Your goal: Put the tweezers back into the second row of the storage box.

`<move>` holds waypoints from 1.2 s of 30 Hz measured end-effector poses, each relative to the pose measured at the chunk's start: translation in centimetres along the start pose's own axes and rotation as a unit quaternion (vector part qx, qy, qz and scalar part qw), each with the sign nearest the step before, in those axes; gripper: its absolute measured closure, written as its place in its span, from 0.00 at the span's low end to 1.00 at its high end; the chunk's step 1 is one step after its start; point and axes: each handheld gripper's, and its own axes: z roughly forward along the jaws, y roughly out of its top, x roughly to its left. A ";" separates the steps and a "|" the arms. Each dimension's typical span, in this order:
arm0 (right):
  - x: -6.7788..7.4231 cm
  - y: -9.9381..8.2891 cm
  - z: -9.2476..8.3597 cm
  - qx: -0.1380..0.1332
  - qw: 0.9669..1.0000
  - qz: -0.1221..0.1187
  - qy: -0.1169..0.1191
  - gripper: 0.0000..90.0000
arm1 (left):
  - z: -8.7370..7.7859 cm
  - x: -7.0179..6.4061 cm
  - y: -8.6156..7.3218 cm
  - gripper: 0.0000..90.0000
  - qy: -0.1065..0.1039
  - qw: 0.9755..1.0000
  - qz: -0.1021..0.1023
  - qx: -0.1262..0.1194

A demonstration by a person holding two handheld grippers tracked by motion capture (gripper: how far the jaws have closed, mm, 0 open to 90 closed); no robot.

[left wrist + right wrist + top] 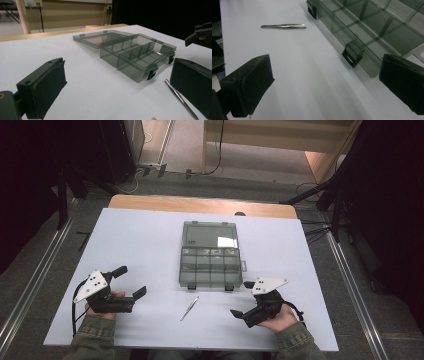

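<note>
Evidently nothing is being gripped yet: both grippers are resting low near the table's front edge with their jaws spread wide and empty. The left gripper is sitting at about 8 o'clock on the white table, its 2 black fingers standing well apart in the left gripper view with bare tabletop between them. The right gripper is sitting at about 5 o'clock, its fingers likewise parted wide over bare table.

Between the 2 grippers, near 6 o'clock, the tweezers are lying flat and untouched. In the left gripper view they are showing just beside the right-hand finger; in the right gripper view they are lying well ahead of the left-hand finger, toward 11 o'clock. No finger is touching them.

Farther out, at the table's centre, the smoky plastic organizer box is standing with its lid folded back flat toward 12 o'clock. Its compartments are looking empty, though the tint is making that hard to confirm. Its 2 front latches are hanging free.

As a judgement, the work is sitting at its very start: the box is already open, and the picking up of the tweezers is not yet begun.
</note>
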 end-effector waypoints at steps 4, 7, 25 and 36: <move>0.3 0.6 0.5 0.013 1.000 -0.005 0.011 0.00 | 0.0 0.0 0.0 0.00 -0.001 1.000 -0.001 0.000; 0.4 0.9 0.9 0.019 1.000 -0.014 0.021 0.00 | 0.0 0.0 0.0 0.00 -0.002 1.000 -0.001 0.000; 1.6 3.2 3.1 0.055 0.996 -0.048 0.058 0.00 | 0.1 0.0 0.0 0.00 0.000 1.000 -0.001 -0.002; 2.8 5.0 5.5 0.090 0.989 -0.089 0.075 0.00 | 0.1 0.0 0.0 0.00 0.001 1.000 -0.003 -0.001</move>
